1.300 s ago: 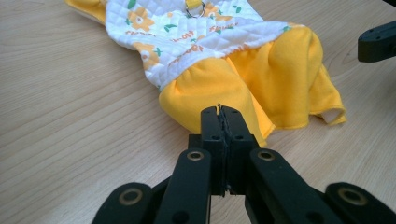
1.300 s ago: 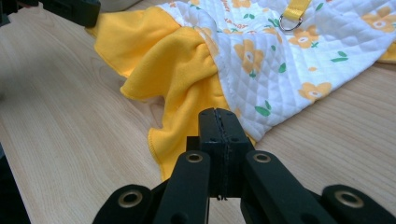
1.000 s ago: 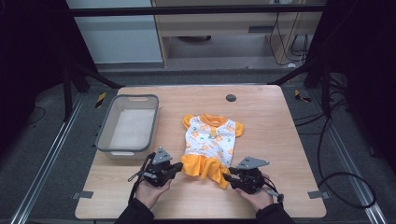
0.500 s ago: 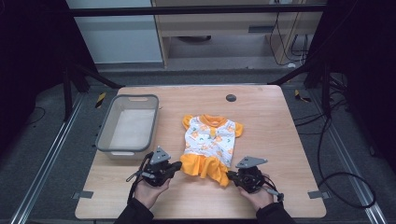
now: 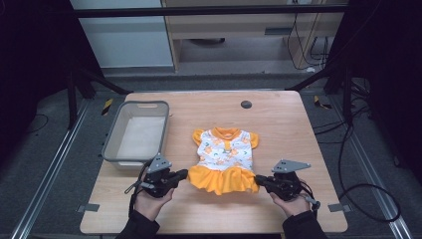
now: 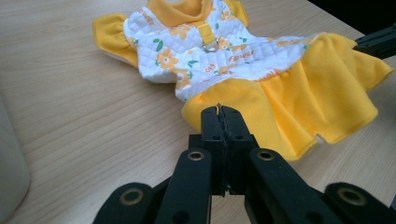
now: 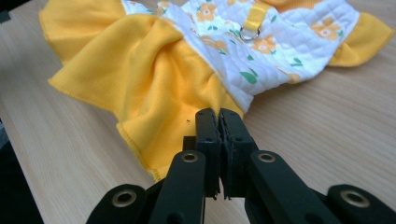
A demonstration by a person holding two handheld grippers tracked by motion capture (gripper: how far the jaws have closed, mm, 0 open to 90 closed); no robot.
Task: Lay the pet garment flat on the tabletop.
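Observation:
A small dress (image 5: 225,149) with a white flowered top and a yellow skirt lies flat on the wooden table (image 5: 278,124), collar away from me. My left gripper (image 5: 186,173) is shut on the skirt's left hem corner (image 6: 205,100), low over the table. At the other side, my right gripper (image 5: 258,178) is shut on the right hem corner (image 7: 187,114), and the yellow cloth there rises in folds toward the jaws. A hand holds each gripper at the near edge.
A grey plastic basket (image 5: 110,144) stands on the table left of the dress, close behind my left gripper. A small black disc (image 5: 246,104) sits near the far edge. Bare wood lies to the right of the dress and along the front.
The right gripper's jaws have closed on the skirt's hem and the hand has shifted right and slightly up, drawing that corner outward. The left gripper has stayed where it was.

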